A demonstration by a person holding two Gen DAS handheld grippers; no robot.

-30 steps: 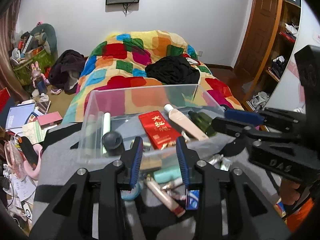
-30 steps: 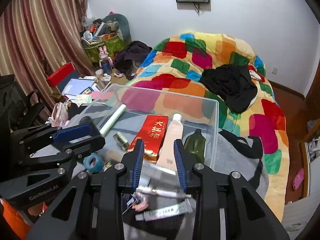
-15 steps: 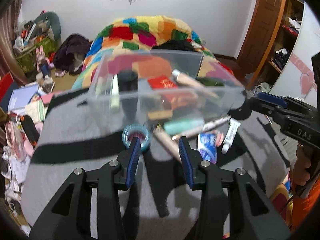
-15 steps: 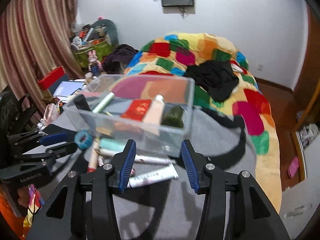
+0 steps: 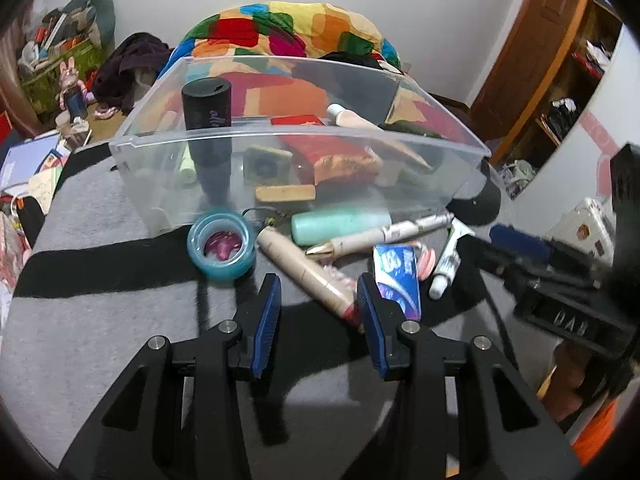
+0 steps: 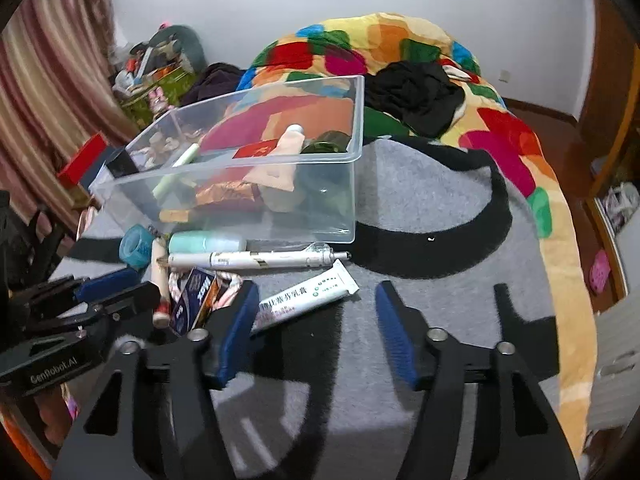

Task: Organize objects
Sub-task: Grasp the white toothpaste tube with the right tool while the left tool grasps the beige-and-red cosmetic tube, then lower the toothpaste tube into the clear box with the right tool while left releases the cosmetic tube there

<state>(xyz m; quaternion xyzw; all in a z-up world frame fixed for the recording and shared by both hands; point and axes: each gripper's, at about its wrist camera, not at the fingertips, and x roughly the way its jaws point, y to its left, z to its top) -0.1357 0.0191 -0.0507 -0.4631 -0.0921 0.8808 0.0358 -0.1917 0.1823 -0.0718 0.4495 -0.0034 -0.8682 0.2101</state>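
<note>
Hovering over the loose toiletries, the left gripper [image 5: 318, 300] gapes empty above the beige tube [image 5: 308, 272]; the right gripper [image 6: 314, 312] (jaws just widened, empty) nears the white tube [image 6: 308, 294]. Next: pinch, lift into the clear bin [image 6: 356, 128].
</note>
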